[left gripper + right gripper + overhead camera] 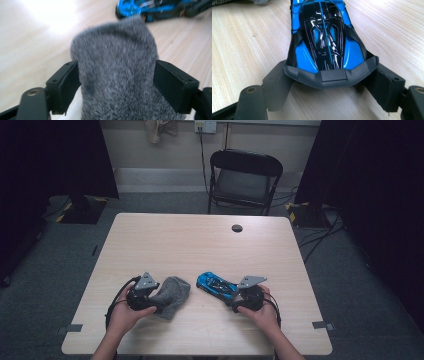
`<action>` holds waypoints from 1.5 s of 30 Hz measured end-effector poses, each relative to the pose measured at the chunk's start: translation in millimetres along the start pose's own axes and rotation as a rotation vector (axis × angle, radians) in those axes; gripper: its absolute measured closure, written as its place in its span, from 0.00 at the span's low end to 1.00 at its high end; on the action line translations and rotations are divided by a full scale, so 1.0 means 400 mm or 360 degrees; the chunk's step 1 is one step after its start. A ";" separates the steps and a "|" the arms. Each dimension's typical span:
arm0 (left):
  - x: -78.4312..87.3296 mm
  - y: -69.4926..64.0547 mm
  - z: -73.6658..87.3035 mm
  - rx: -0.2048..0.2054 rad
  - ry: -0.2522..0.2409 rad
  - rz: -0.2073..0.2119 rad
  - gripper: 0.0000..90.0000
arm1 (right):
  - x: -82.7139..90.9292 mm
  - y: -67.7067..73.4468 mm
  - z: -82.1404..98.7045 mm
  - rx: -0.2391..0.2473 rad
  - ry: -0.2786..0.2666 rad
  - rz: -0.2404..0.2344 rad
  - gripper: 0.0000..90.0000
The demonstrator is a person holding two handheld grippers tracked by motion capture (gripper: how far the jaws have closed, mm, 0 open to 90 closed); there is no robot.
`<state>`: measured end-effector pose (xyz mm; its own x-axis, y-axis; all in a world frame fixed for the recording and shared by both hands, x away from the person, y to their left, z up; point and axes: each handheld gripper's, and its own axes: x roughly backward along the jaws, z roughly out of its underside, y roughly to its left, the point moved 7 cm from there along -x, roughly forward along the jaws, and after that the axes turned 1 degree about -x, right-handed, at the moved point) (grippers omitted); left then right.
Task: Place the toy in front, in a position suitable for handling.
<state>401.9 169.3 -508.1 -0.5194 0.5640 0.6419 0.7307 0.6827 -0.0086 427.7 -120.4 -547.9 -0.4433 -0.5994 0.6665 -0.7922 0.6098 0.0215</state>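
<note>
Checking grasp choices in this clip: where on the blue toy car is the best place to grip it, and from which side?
Probably across the rear of the blue toy car, coming in from behind along its length. In the right gripper view its dark rear bumper faces the right gripper, with one jaw standing on either side of the tail. The car sits flat on the table, and its sides narrow ahead of the bumper, which suits a sideways pinch.

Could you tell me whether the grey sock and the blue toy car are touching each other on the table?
Apart. The high view shows bare tabletop between the grey sock and the blue toy car.
</note>
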 end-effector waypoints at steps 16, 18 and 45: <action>-0.084 -0.019 0.013 -0.0056 0.0148 -0.0061 0.22 | 0.000 0.000 0.000 -0.0001 0.0000 0.0001 0.28; -0.090 -0.015 0.020 -0.0049 0.0174 -0.0086 0.24 | 0.000 0.000 0.000 -0.0001 0.0000 0.0001 0.28; -0.095 -0.091 -0.060 0.0133 0.0038 0.0119 0.76 | 0.000 0.000 0.000 0.0000 0.0000 0.0001 0.28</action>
<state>405.7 112.0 -513.7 -0.4536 0.6040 0.6553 0.7268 0.6762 -0.1203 427.7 -120.4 -547.9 -0.4435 -0.5991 0.6667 -0.7922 0.6099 0.0211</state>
